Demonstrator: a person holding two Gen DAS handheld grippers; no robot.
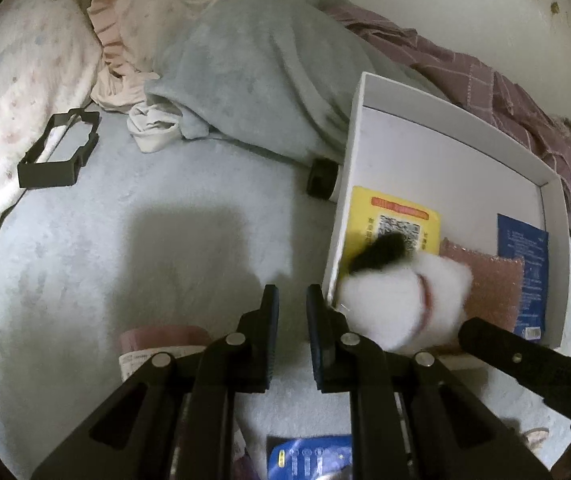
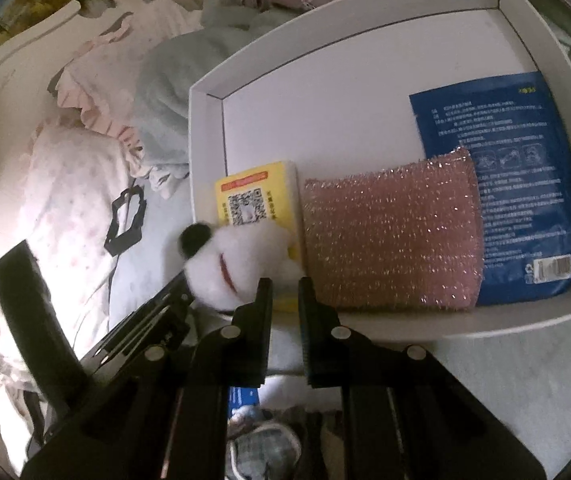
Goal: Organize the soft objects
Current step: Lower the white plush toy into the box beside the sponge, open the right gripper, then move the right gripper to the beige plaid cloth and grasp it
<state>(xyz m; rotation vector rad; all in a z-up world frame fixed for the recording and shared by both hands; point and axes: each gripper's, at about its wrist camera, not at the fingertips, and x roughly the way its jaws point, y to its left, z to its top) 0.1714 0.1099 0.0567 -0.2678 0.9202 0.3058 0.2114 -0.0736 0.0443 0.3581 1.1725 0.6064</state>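
Note:
A white plush toy (image 1: 397, 300) with a black ear and a red mouth shows blurred at the near left corner of the white tray (image 1: 445, 136). It partly covers a yellow pack with a QR code (image 1: 401, 216). A pink glittery sponge (image 2: 393, 240) and a blue packet (image 2: 505, 160) also lie in the tray (image 2: 205, 140). My left gripper (image 1: 292, 312) stands just left of the toy, its jaws a narrow gap apart with only bedsheet between them. My right gripper (image 2: 285, 292) hangs over the tray's near rim, right of the toy (image 2: 237, 264), equally narrow and holding nothing.
The tray rests on a pale blue bedsheet (image 1: 145, 240). A grey-blue blanket (image 1: 253, 72), pink ruffled pillow (image 1: 133, 12) and purple checked cloth (image 1: 485, 80) pile up behind. A black plastic frame (image 1: 59, 152) lies at left, a pink-topped pack (image 1: 165, 340) near the left gripper.

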